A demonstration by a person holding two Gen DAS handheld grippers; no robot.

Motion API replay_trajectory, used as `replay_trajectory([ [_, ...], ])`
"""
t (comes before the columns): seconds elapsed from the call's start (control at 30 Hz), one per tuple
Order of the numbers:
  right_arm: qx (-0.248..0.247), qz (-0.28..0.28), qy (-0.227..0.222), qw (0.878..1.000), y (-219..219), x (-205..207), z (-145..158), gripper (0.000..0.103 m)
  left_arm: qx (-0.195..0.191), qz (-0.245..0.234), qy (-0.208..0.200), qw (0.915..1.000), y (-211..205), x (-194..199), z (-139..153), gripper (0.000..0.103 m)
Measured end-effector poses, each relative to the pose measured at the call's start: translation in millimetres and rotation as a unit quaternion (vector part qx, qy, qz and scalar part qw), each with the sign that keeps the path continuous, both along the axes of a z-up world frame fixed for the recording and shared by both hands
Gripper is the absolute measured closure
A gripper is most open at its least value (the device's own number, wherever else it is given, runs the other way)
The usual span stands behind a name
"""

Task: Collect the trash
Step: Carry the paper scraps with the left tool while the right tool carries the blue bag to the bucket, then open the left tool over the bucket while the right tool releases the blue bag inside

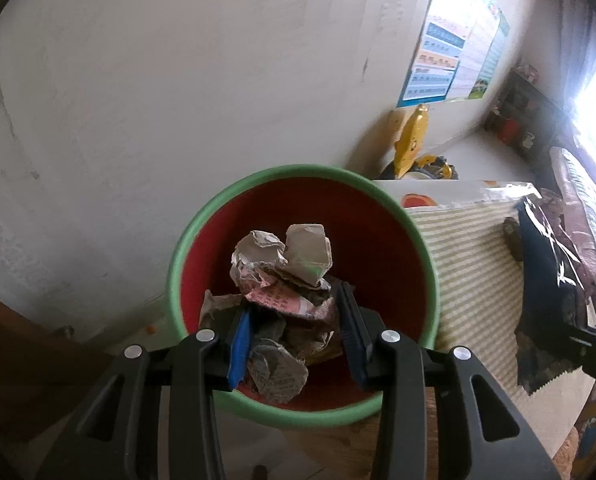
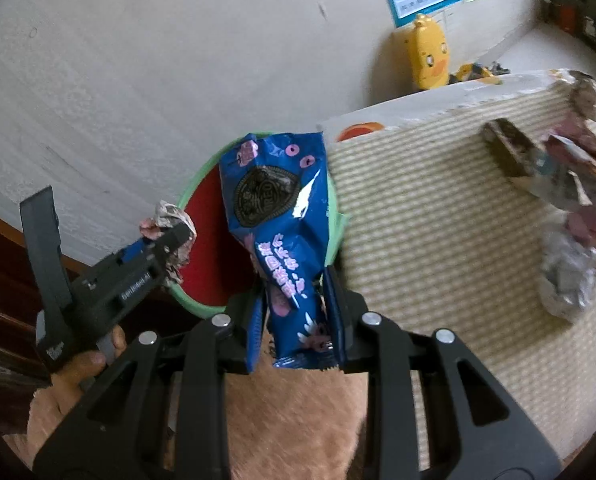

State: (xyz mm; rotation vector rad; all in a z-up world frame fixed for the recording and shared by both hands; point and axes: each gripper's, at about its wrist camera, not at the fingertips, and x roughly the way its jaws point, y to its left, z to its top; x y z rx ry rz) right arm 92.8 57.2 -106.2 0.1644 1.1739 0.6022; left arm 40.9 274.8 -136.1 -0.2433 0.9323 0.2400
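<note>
A red bin with a green rim (image 1: 186,236) stands beside a striped cushion; it also shows in the right wrist view (image 2: 202,236). My left gripper (image 1: 294,328) is shut on a crumpled newspaper ball (image 1: 286,312) and holds it over the bin's mouth, above other crumpled paper (image 1: 286,252). In the right wrist view the left gripper (image 2: 170,236) holds that ball (image 2: 170,216) at the bin's rim. My right gripper (image 2: 298,320) is shut on a blue Oreo wrapper (image 2: 274,204), held upright in front of the bin.
A striped cushion (image 2: 438,220) lies right of the bin, with a dark wrapper (image 2: 510,152) and crumpled foil wrappers (image 2: 570,240) on it. A yellow duck toy (image 2: 428,52) stands by the white wall. Dark wooden furniture (image 1: 18,340) is at the left.
</note>
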Motion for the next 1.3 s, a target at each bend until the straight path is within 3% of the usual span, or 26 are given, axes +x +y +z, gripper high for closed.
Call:
replay_trajectory([
  [0.33,-0.017,0.020,-0.001,1.000,33,16,-11,0.076,-0.009,0.007,0.013,0.9998,14,7,-12,0.065],
  [0.43,-0.020,0.023,-0.003,1.000,36,17,-11,0.076,-0.014,0.010,0.013,0.9998,16,10,-12,0.060],
  [0.83,-0.036,0.037,-0.033,0.998,46,13,-2,0.076,-0.011,0.011,0.016,0.9998,17,11,-14,0.059],
  [1.3,-0.043,0.036,-0.024,0.998,48,13,-10,0.076,-0.018,0.014,0.021,0.9995,19,12,-15,0.058],
])
